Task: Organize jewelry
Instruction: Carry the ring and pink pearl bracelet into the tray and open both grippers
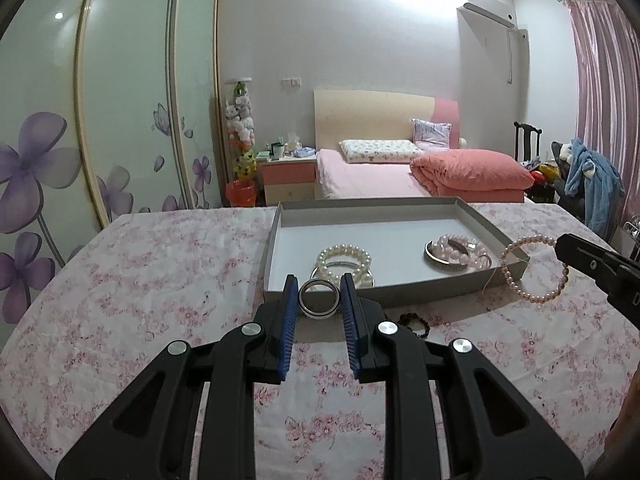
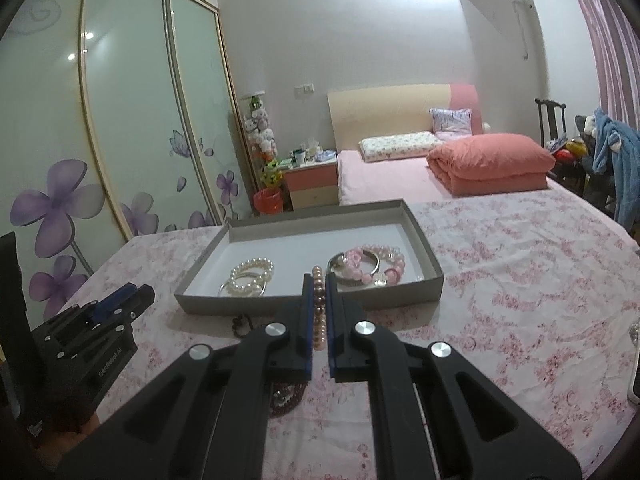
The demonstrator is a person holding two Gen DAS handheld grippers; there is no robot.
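The left gripper point(image 1: 319, 300) pinches a silver bangle point(image 1: 320, 299) just above the near edge of the grey tray point(image 1: 276, 240). The right gripper point(image 2: 319, 312) squeezes a pink pearl bracelet point(image 2: 319, 304) near the tray's near right corner. White pearls point(image 1: 344, 258) and pink beads point(image 1: 460, 250) lie inside the tray on the flowery table point(image 1: 160, 280).

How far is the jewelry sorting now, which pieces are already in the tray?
Done: a white pearl bracelet pile and a pink bead and silver bangle pile lie in the grey tray. In hand: the left claw grips a silver ring; the right claw holds a pink pearl bracelet, both near the tray. Left: a dark bead bracelet lies on the cloth.
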